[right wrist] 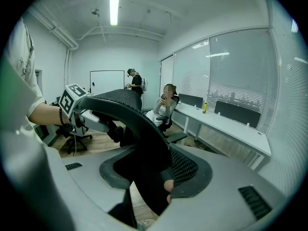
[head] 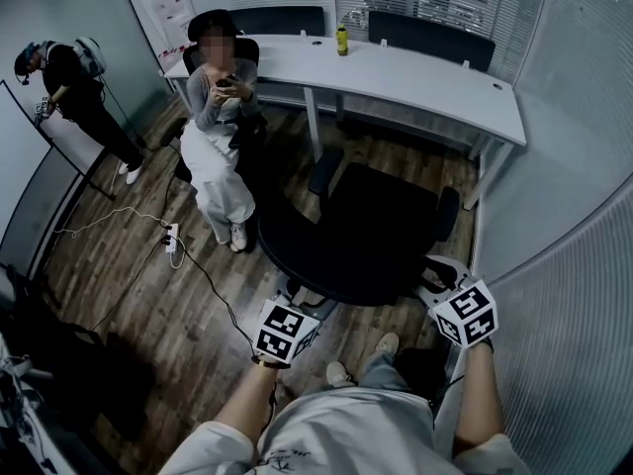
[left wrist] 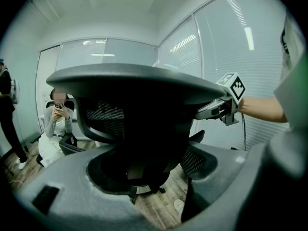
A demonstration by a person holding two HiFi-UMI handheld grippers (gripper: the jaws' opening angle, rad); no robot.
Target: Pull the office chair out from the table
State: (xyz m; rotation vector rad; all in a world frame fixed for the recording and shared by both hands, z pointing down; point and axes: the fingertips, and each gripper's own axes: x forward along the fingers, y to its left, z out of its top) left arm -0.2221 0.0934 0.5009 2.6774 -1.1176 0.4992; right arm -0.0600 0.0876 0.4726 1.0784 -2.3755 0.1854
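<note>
Black mesh-backed office chair (head: 361,231) sits mid-room on the wooden floor (head: 148,305). It is apart from the long white surface (head: 415,82) at its 12 o'clock, seat facing that way.

Left gripper (head: 297,300) pinches the backrest's top rim at the chair's 7 o'clock. Right gripper (head: 437,277) pinches the same rim at 4 o'clock.

Handling, my read:
- Bulky and fairly heavy, but it should roll.
- It likely swivels, so an uneven pull would spin it. Pull both corners evenly.
- The hard frame rim is the right hold. The mesh gives.

Views:
- Head view alone shows the gap to the surface, a seated person (head: 223,176) at 10 o'clock, and a white power strip with cable (head: 173,237) at 9 o'clock, near the roll path.
- Each gripper view alone shows the rim seated between its own jaws.
- Left gripper view also catches the chair base underneath and the right gripper's bite.
</note>
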